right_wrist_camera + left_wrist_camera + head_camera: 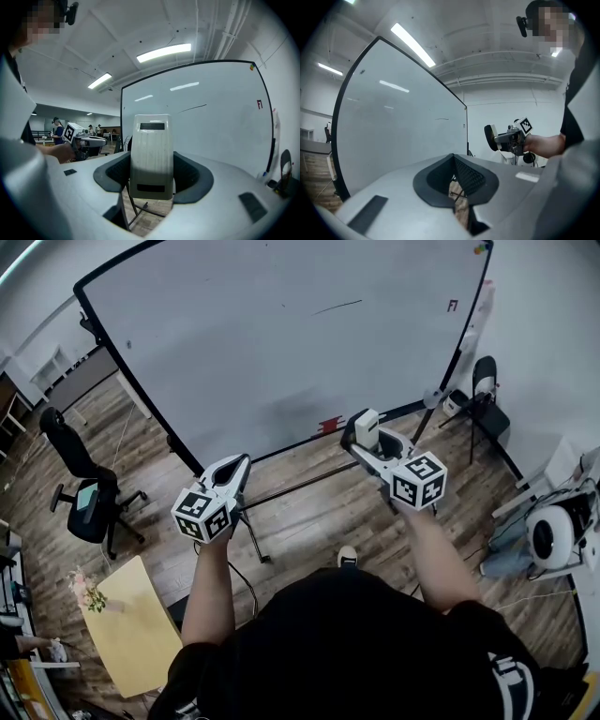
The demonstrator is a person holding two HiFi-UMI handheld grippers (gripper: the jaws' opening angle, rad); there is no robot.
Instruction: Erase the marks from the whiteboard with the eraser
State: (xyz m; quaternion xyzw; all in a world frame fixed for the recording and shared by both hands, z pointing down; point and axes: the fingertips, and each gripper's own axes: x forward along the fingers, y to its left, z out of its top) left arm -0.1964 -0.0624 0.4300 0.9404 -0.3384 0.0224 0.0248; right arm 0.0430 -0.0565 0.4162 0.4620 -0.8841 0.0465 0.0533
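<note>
The big whiteboard (281,334) on a black stand fills the upper head view; a thin dark line mark (336,307) crosses its upper right, with a small red mark (453,306) near the right edge. My right gripper (361,430) is shut on the white eraser (367,427), held a little in front of the board's lower edge. The eraser (151,154) stands upright between the jaws in the right gripper view. My left gripper (239,465) hangs to the left of it, jaws shut with nothing between them. The line mark (193,108) also shows on the whiteboard (211,122).
A black office chair (84,488) stands at the left on the wood floor. A small pale table (141,624) with flowers sits lower left. Equipment and a chair (487,399) crowd the right side. People stand far back in the room (58,126).
</note>
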